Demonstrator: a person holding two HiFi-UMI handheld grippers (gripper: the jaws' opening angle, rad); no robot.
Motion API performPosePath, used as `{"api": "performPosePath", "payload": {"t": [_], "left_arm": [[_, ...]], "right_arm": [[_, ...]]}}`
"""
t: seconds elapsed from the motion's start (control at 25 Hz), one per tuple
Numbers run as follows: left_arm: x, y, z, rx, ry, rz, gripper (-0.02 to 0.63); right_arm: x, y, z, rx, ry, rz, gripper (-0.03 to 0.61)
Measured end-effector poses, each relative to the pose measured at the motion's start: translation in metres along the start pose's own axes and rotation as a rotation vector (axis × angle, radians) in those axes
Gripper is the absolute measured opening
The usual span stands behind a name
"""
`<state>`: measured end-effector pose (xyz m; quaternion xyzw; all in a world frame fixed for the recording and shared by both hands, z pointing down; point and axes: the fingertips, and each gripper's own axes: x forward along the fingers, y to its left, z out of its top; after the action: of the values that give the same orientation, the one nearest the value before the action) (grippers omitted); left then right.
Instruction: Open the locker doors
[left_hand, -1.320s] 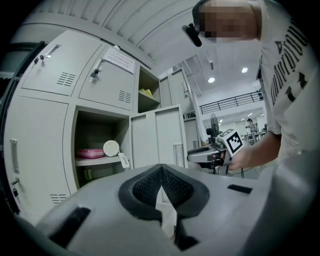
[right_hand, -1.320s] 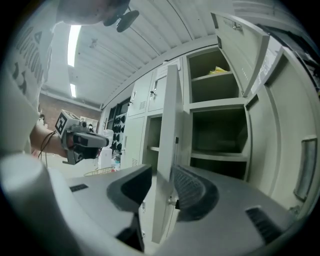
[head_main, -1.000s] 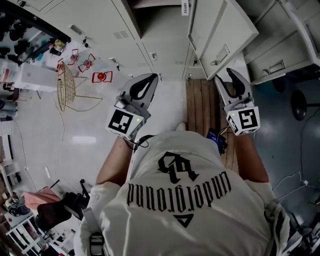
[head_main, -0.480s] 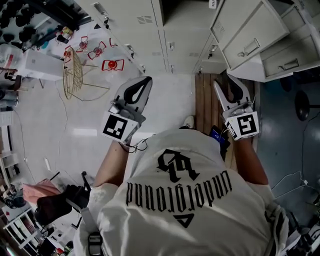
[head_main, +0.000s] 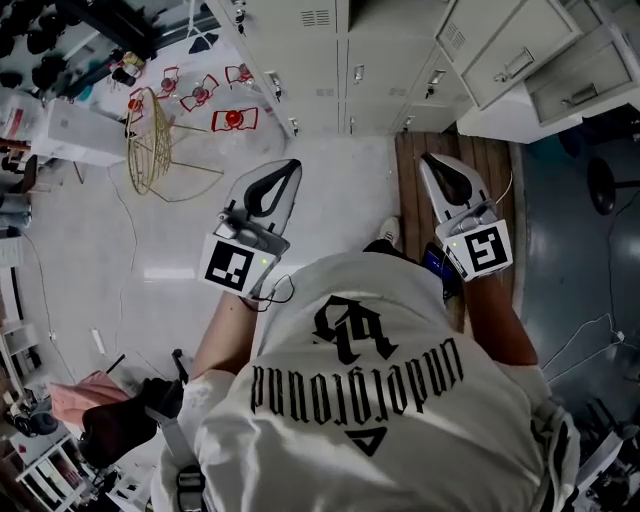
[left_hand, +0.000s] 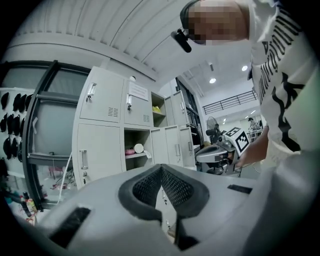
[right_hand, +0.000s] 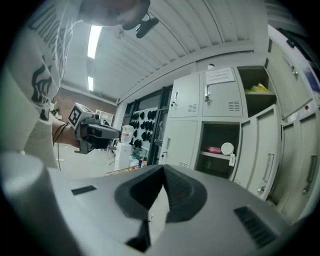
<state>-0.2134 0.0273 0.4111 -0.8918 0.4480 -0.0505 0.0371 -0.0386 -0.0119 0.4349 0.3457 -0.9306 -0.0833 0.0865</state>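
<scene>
The lockers (right_hand: 186, 95) look about half done. A couple of compartments gape open with their doors (right_hand: 260, 150) swung out, but the ones at the lockers' left end are shut and left to do. The left hand-held gripper (head_main: 290, 168) and right hand-held gripper (head_main: 428, 162) both hang well back from the lockers, pinched together on nothing. Doors are flat pale sheet metal with vent slots (right_hand: 192, 107) and thin bar handles (right_hand: 174, 99). The pads (left_hand: 145, 185) are dark and ribbed.

Left gripper (head_main: 287, 170), centre-left of frame: jaws together, nothing between. Right gripper (head_main: 430, 162), centre-right: same. Left forearm (head_main: 222, 335) and right forearm (head_main: 497, 322) bare, reaching forward; tips seemingly angled slightly inward.
</scene>
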Motion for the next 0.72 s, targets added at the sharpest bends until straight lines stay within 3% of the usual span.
{"api": "performPosePath", "payload": {"t": [0.48, 0.72], "left_arm": [[-0.1, -0.013, -0.002, -0.023, -0.036, -0.067, 0.006], [-0.116, -0.034, 0.0, -0.034, -0.058, -0.06, 0.006]], "right_arm": [[-0.029, 0.118, 0.029, -0.032, 0.045, -0.03, 0.006], [-0.047, 0.139, 0.036, -0.024, 0.02, 0.0, 0.005]]}}
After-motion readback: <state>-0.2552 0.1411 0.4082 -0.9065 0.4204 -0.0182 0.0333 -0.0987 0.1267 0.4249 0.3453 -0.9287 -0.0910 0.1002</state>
